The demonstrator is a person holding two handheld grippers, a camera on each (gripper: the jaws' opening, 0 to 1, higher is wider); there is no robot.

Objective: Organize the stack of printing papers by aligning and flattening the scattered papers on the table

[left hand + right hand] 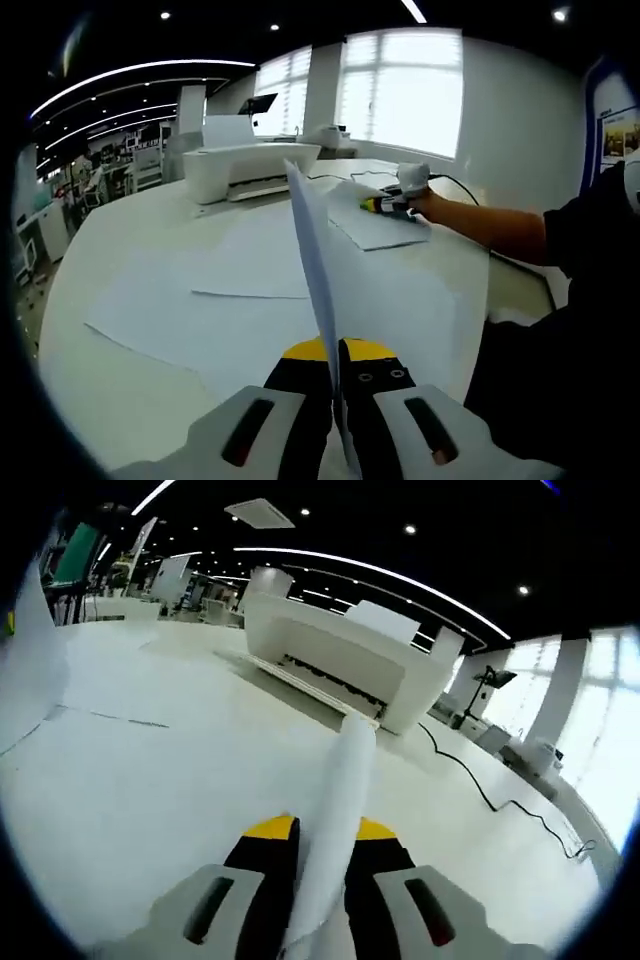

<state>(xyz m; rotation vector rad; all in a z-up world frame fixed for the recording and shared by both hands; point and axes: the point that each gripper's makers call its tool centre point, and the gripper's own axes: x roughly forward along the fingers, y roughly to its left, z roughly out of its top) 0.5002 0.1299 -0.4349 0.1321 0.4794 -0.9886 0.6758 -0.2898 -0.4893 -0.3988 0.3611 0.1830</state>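
Both tongs (335, 375) (322, 860) pinching paper (315, 260), printer (250, 165) beyond, cable (500, 800) nearby

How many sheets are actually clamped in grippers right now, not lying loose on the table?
2. One sheet stands on edge between the left gripper jaws. Another sheet is pinched in the right gripper. Both views also show loose sheets on the table.

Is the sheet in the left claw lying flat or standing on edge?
On edge: the sheet rises upright from the shut left claw, above flat papers on the table.
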